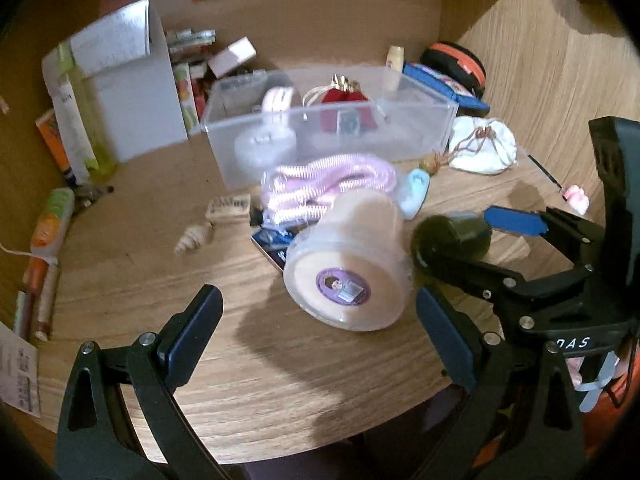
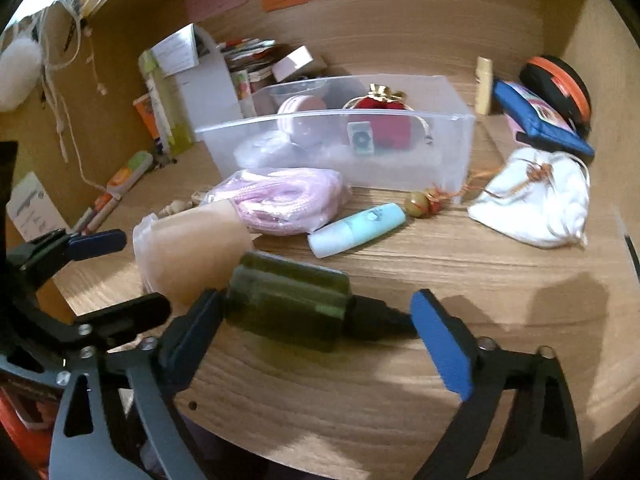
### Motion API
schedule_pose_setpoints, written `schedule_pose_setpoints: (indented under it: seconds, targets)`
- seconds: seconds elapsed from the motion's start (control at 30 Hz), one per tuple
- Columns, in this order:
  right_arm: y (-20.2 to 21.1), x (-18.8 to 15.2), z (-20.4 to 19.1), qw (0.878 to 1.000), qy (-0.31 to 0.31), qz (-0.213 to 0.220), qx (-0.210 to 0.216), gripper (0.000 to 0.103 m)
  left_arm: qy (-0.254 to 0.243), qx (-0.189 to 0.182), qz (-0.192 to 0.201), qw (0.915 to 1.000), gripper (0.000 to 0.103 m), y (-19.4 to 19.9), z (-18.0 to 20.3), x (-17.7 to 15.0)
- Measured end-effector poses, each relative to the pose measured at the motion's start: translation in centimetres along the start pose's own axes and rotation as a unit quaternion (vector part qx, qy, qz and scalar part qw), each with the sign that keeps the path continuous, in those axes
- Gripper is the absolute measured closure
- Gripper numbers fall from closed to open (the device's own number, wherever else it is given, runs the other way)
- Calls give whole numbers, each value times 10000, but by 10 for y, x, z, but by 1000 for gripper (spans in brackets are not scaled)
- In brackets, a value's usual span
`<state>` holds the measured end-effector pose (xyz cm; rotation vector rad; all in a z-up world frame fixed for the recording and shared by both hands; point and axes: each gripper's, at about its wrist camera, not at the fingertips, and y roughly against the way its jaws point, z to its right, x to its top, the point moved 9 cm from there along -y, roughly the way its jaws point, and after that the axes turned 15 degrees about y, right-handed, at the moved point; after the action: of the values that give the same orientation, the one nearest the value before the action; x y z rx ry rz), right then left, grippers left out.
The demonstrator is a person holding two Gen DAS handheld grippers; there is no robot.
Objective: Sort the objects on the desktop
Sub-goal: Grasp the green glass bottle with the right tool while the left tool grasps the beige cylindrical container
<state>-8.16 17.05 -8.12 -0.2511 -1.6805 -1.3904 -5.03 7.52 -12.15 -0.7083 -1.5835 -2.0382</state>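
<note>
A dark green bottle (image 2: 288,300) with a black cap lies on its side on the wooden desk (image 2: 440,264). My right gripper (image 2: 316,332) is open around it, one finger at each end; whether the pads touch it is unclear. It also shows in the left wrist view (image 1: 452,240). A beige tub in clear wrap (image 1: 348,264) lies just ahead of my open, empty left gripper (image 1: 320,340). The clear plastic bin (image 2: 448,152) behind holds a red pouch (image 2: 380,116) and pink items.
A pink coiled cord in a bag (image 2: 280,196), a light blue tube (image 2: 356,228), wooden beads (image 2: 420,200) and a white drawstring pouch (image 2: 536,200) lie before the bin. A blue case (image 2: 536,120) and an orange-black case (image 2: 560,88) sit at the back right. Boxes and tubes stand at the left.
</note>
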Motion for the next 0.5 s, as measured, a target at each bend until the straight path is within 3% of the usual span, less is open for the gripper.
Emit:
schedule_pose_setpoints:
  seconds: [0.07,0.37,0.43,0.5]
  targets:
    - [0,1,0,9999,102,22,3,19,60,-111,-91,9999,5,-6,0,0]
    - [2,0,26,10000,15,-24,56,20,141,-116,-117,9998,5,-23,1,8]
    - [6,-1,35,9999,-83,9,63,27,121,-114,-77,9998,5,-25,3,10]
    - [9,-1,43,9997,-234,28,104,27,95,-101,-66,9999,5,-27,4,10]
